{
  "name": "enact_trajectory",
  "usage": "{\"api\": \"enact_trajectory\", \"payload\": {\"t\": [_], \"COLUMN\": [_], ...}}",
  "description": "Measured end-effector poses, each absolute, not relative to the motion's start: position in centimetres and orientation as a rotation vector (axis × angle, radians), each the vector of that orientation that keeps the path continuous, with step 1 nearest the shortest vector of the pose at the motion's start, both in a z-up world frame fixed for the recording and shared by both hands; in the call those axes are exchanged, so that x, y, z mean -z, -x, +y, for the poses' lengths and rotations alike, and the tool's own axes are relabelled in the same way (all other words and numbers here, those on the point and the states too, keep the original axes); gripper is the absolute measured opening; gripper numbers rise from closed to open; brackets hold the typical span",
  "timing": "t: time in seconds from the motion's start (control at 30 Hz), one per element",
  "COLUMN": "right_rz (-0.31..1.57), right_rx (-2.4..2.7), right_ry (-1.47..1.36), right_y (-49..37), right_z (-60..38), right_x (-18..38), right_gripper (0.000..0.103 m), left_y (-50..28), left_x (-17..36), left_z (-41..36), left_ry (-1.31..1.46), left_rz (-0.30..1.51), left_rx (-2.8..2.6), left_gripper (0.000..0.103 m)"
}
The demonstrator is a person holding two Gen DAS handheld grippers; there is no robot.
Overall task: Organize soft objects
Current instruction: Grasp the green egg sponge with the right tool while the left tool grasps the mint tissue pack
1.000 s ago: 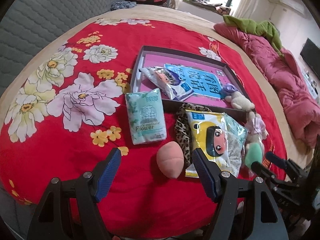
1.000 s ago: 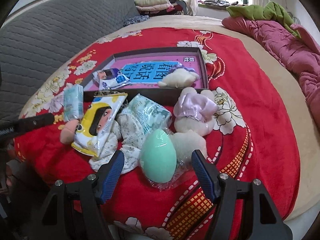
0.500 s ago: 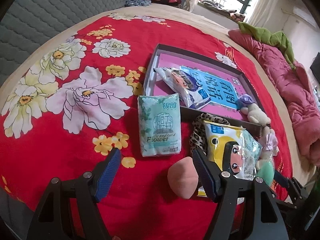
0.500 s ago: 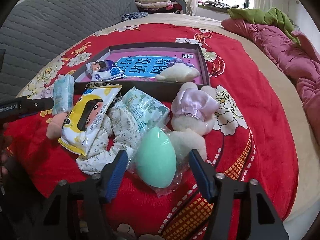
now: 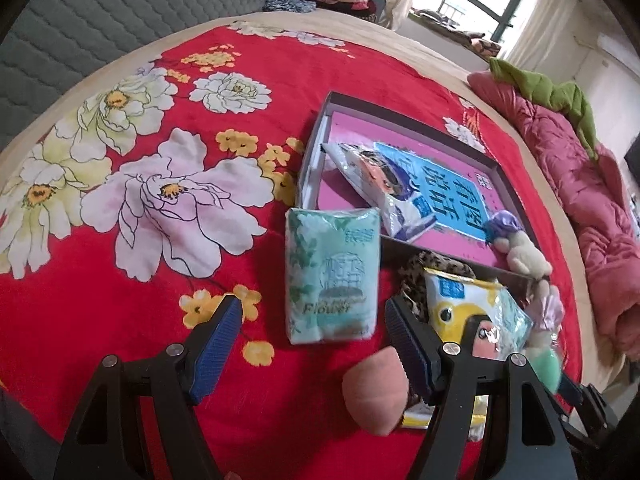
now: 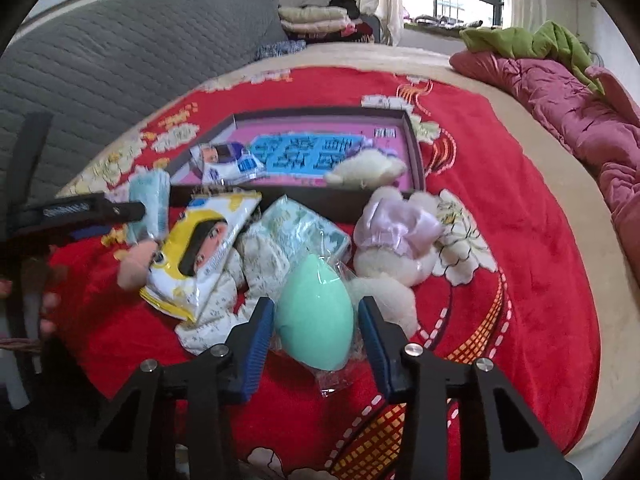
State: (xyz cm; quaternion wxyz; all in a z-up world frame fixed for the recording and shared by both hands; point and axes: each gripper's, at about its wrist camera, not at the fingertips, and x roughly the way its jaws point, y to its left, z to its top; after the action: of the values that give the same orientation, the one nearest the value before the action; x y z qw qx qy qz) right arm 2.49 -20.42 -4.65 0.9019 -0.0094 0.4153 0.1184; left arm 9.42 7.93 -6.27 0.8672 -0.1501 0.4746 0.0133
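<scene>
Between the right gripper's blue pads sits the mint-green egg sponge, in a clear crinkled wrapper, resting on the red floral bedspread. Jaws narrowed close to its sides; contact likely on the left pad, the right not certain, so a firm clamp cannot be told. Just behind it: a white plush with lilac bow, a green-printed tissue pack, floral cloth, and a yellow cartoon packet. Beyond those, the shallow box with pink floor, already holding a blue-printed packet and a small cream plush.

Left gripper hangs wide apart, empty, aimed at the Flower tissue pack lying just outside the box's near corner; a peach sponge lies beside its right finger.

Step in hand, as judged: securing the egg sponge for transfer to the box. Next move calls for a gentle full close on sponge rather than only wrapper, then a lift clearing the pile and box wall.
</scene>
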Motion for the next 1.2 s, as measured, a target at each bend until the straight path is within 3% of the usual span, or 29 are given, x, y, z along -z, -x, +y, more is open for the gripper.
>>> {"api": "enact_trajectory", "payload": {"t": [0.73, 0.83, 0.87, 1.2], "right_rz": [0.852, 0.84, 0.837, 0.832], "right_rx": [-0.276, -0.274, -0.273, -0.27], "right_ry": [0.005, 0.009, 0.01, -0.042], "right_y": [-3.1, -3.1, -3.0, -3.4], "right_z": [-20.4, -20.3, -20.3, -20.8], "right_x": [5.0, 4.8, 4.7, 4.0], "right_gripper": [0.044, 0.044, 0.044, 0.044], "left_y": [-12.6, -12.5, -12.3, -11.1], "left_x": [9.1, 8.9, 8.8, 6.7], "left_z": [7.1, 7.0, 7.1, 7.4], "left_ry": [0.322, 0.303, 0.303, 0.305], "left_rz": [1.02, 1.0, 0.994, 0.936], "left_rx": [-0.042, -0.033, -0.028, 0.023], "left_gripper": [0.075, 0.064, 0.051, 0.048]}}
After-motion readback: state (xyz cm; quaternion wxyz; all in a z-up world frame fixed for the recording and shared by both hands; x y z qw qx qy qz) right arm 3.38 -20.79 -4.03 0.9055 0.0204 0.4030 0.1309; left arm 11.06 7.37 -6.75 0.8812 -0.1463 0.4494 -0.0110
